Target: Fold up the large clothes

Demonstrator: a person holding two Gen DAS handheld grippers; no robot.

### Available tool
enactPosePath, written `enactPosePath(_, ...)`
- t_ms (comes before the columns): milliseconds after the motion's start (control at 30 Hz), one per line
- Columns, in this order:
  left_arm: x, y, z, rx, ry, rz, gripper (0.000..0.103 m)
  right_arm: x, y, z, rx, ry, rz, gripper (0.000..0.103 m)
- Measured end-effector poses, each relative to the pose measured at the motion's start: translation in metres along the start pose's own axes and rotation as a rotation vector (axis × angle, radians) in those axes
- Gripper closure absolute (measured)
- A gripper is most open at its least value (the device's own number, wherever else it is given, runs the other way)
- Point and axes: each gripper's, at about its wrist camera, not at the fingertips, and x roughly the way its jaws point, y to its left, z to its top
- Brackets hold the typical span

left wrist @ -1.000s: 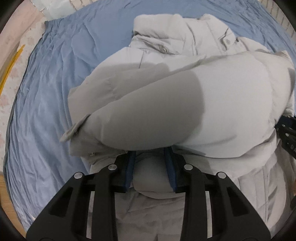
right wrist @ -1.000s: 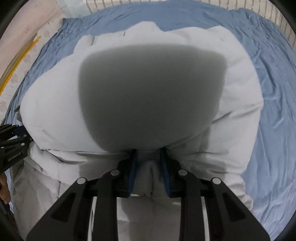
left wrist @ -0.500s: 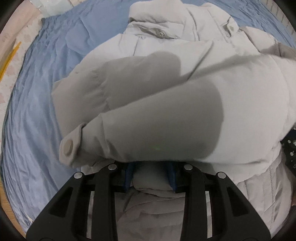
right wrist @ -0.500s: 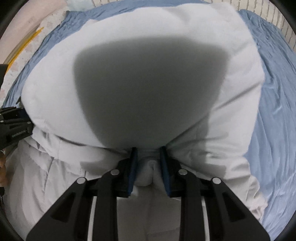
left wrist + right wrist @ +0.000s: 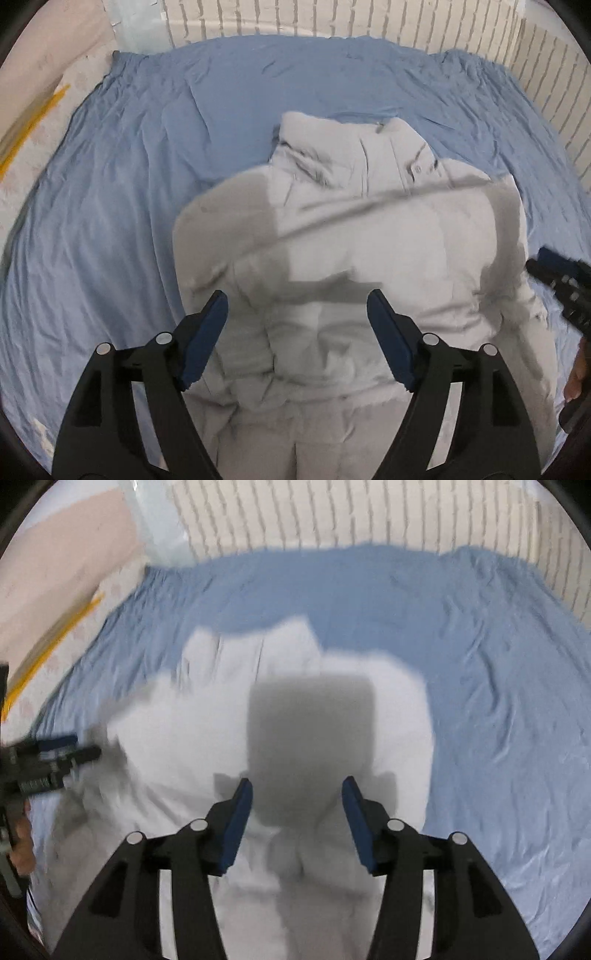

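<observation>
- My left tongs [image 5: 295,314] stand spread wide, the blue pads [image 5: 207,332] well apart and nothing held between them; they hang above the near part of the jacket.
- My right tongs [image 5: 297,801] are parted too, blue pads [image 5: 236,823] clear of the cloth, gripping nothing.
- In the left wrist view my right tongs show at the right edge, just beside the jacket's right side; in the right wrist view my left tongs [image 5: 48,760] show at the left edge, just beside the jacket's left side.
- The jacket [image 5: 369,236] is pale grey and puffy, lying in a bundled heap on the bed, near the middle and toward my side.
- Its lower part is doubled up over the body, so a thick rounded fold faces me; a long crease runs slantwise across the top layer.
- The collar [image 5: 332,147] lies at the far end, standing up a little, with a small snap button [image 5: 417,168] beside it.
- Dark shadows of my tongs fall across the padded cloth in both views.
- The right wrist view is blurred, so the jacket's seams cannot be told there.
- The blue sheet [image 5: 129,184] under the jacket is creased all over and covers the bed.
- Beyond the bed's far edge runs a white brick wall [image 5: 332,18].
</observation>
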Motion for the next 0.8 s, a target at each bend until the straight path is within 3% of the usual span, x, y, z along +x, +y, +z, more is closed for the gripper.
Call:
enactPosePath(67,0.022,-0.009,0.020,0.025,0.046,0.027,0.042,0.012,0.002,0.023,0.038,0.008,0.014,0.052)
enactPosePath(100,0.037,-0.010,0.025,0.027,0.089,0.030,0.061,0.023,0.006,0.030,0.034,0.024,0.004,0.054)
enactPosePath(133,0.055,-0.009,0.026,0.016,0.137,0.022,0.071,0.030,0.004,0.032,0.027,0.038,-0.009,0.064)
enactPosePath(200,0.067,-0.015,0.017,0.009,0.168,0.029,0.074,0.056,0.002,0.026,0.012,0.110,-0.062,0.080)
enactPosePath(267,0.083,-0.014,0.009,-0.002,0.200,0.015,0.075,0.081,0.000,0.018,0.023,0.166,-0.078,0.083)
enactPosePath(400,0.099,-0.007,0.005,-0.002,0.237,-0.037,0.075,0.094,-0.009,-0.001,0.053,0.179,-0.052,0.084)
enactPosePath(667,0.125,-0.029,0.012,0.062,0.274,0.039,0.076,0.121,-0.009,0.008,0.062,0.240,-0.071,0.084)
enactPosePath(800,0.137,-0.033,0.023,0.054,0.291,0.026,0.076,0.133,-0.009,0.008,0.053,0.265,-0.082,0.084)
